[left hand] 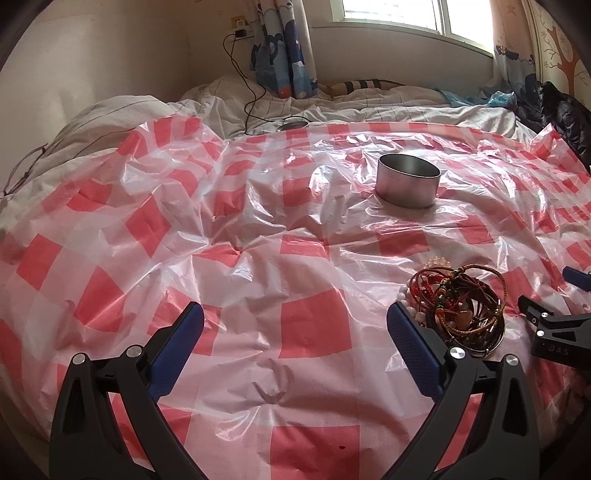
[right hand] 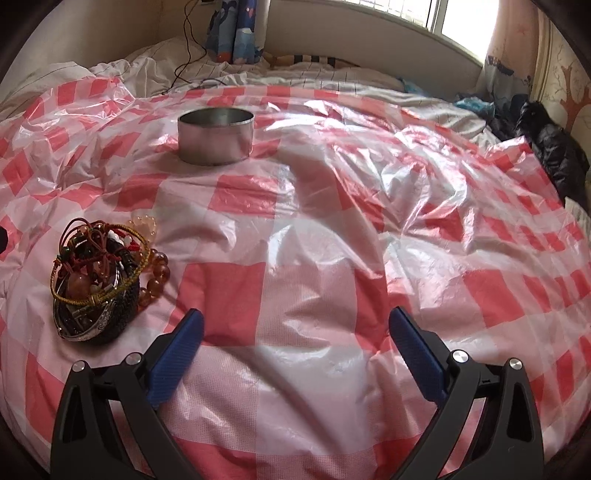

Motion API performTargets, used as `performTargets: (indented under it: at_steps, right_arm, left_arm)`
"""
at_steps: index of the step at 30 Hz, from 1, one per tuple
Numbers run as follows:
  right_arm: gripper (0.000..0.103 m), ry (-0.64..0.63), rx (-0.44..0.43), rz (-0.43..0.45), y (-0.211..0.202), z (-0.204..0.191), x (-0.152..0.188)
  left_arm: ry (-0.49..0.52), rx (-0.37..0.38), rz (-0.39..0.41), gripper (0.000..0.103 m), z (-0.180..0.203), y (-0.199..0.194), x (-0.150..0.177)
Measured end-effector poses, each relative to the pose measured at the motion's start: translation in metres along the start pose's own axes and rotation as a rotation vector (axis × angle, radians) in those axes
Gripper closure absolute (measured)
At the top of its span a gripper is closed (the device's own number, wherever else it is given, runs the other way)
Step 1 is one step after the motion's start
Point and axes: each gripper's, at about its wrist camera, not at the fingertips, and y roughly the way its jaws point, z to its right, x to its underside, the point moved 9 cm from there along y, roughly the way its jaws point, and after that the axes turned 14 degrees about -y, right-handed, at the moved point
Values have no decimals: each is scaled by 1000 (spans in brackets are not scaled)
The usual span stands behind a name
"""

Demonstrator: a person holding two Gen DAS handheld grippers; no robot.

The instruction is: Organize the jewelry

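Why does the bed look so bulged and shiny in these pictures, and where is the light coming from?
Both views: fisheye lenses curve the checked plastic sheet and darken the corners. Left wrist view: the window is blown out white; daylight glints off sheet wrinkles near the metal tin. Right wrist view: strongest glare right of the tin; the jewelry pile stays sharp.

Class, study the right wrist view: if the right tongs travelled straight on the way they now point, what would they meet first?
Probably only the checked plastic sheet. The right tongs stand open, aimed between the jewelry pile and metal tin, both left of that line; depth is uncertain.
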Motion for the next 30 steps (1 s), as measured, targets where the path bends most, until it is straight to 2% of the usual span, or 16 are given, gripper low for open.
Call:
performTargets:
  at_steps: [5,9,14,30]
  right_arm:
    - [7,23,-47,99,-19,1,-11]
    - [7,65,-78,123,-24,5,-14]
    - [7,88,-113,105,-21,4,-11]
    - [7,84,-127,98,-19,1,-9]
  left_arm:
    - [31,5,-2,8,7,0,3]
    - [50,26,-18,8,15,1,10]
    - [67,27,-20,8,22,2,15]
    - [92,28,-25,8,30,7,19]
